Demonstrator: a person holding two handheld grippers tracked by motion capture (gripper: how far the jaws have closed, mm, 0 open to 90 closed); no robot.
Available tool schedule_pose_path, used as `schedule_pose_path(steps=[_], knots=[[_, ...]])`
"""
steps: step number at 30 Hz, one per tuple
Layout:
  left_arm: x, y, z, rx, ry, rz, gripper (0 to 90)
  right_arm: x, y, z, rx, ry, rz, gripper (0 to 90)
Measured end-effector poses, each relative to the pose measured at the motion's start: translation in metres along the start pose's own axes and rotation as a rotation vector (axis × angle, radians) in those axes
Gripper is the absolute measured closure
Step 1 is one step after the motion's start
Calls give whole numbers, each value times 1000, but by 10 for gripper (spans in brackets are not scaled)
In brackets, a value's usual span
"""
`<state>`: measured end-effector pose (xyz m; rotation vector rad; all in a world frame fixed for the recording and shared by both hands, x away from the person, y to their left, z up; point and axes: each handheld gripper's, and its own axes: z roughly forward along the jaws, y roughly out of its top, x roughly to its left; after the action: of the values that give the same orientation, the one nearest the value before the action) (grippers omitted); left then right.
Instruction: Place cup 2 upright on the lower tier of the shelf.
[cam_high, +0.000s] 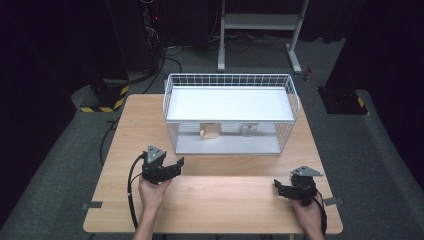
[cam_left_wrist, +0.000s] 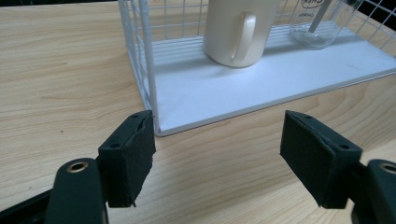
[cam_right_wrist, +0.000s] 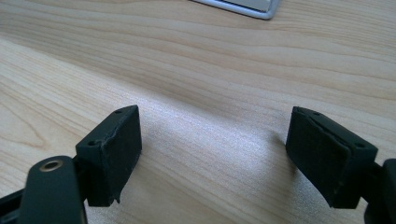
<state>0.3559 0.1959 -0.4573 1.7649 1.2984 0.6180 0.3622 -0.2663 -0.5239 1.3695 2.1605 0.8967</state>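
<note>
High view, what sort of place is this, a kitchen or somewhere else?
Probably a recording lab, not a kitchen: a wooden table on grey carpet, dark curtains around, hazard-striped stand bases and loose cables behind it.

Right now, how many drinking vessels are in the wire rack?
2. A cream ceramic mug stands on the lower white shelf of the white wire rack, towards its left; a clear glass cup stands to its right. The upper shelf could hide more.

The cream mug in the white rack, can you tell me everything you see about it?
The cream mug looks like smooth glazed ceramic, plain, with a loop handle facing the left gripper's camera. It stands upright on the lower shelf of the white wire rack, under the upper shelf, left of a clear glass jar. Nothing grips it; its top is out of frame.
</note>
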Motion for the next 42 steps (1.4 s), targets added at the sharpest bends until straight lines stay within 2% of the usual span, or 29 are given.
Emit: schedule_pose_path(steps=[7, 18, 25, 30, 38, 42], knots=[[2, -9, -10, -10, 11, -9, 274, 0, 0, 0, 1, -1, 2, 183], [10, -27, -21, 19, 33, -29, 277, 0, 0, 0, 0, 0, 1, 183], [12, -36, -22, 35, 53, -22, 274, 0, 0, 0, 0, 0, 1, 182], [10, -44, -21, 41, 49, -38, 269, 0, 0, 0, 0, 0, 1, 183], [5, -52, -18, 80, 64, -9, 266, 0, 0, 0, 0, 0, 1, 183], [6, -57, -16, 80, 113, -3, 261, 0, 0, 0, 0, 0, 0, 183]])
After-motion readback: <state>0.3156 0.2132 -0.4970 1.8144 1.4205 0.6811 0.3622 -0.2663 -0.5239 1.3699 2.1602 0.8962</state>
